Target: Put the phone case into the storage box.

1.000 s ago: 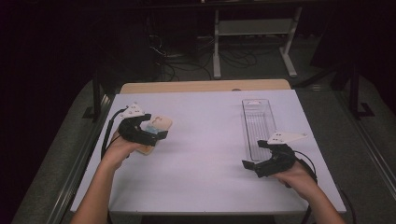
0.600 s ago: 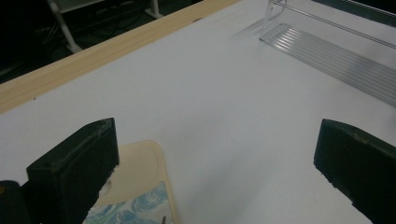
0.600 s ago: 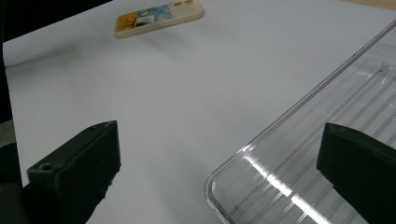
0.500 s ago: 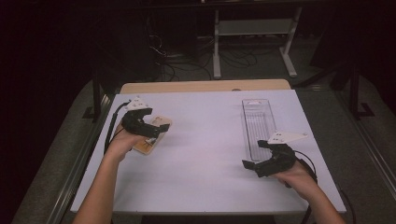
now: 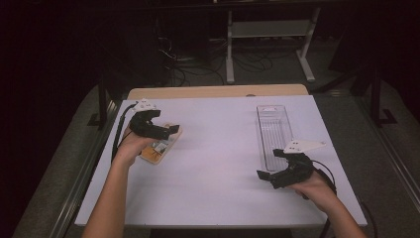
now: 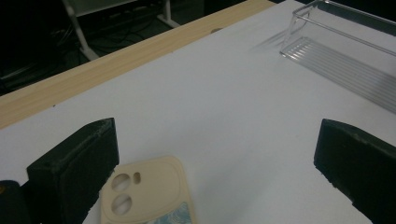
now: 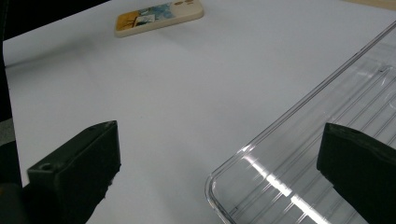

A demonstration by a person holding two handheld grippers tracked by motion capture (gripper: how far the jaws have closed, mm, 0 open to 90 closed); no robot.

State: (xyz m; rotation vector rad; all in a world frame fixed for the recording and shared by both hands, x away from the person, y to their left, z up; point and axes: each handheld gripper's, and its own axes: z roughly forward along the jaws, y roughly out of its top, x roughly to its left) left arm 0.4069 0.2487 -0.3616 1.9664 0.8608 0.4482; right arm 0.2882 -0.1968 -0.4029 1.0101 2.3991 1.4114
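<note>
The left gripper [image 5: 166,131], jaws wide, hovers over the phone case [image 5: 159,147]; the right gripper [image 5: 270,177], also wide, sits well right of the case.

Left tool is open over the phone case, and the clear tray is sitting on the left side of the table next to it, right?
Not quite. The left tool is open over the phone case, but the clear tray lies on the right side of the table, near the right tool, well apart from the case. The high view shows it.
</note>
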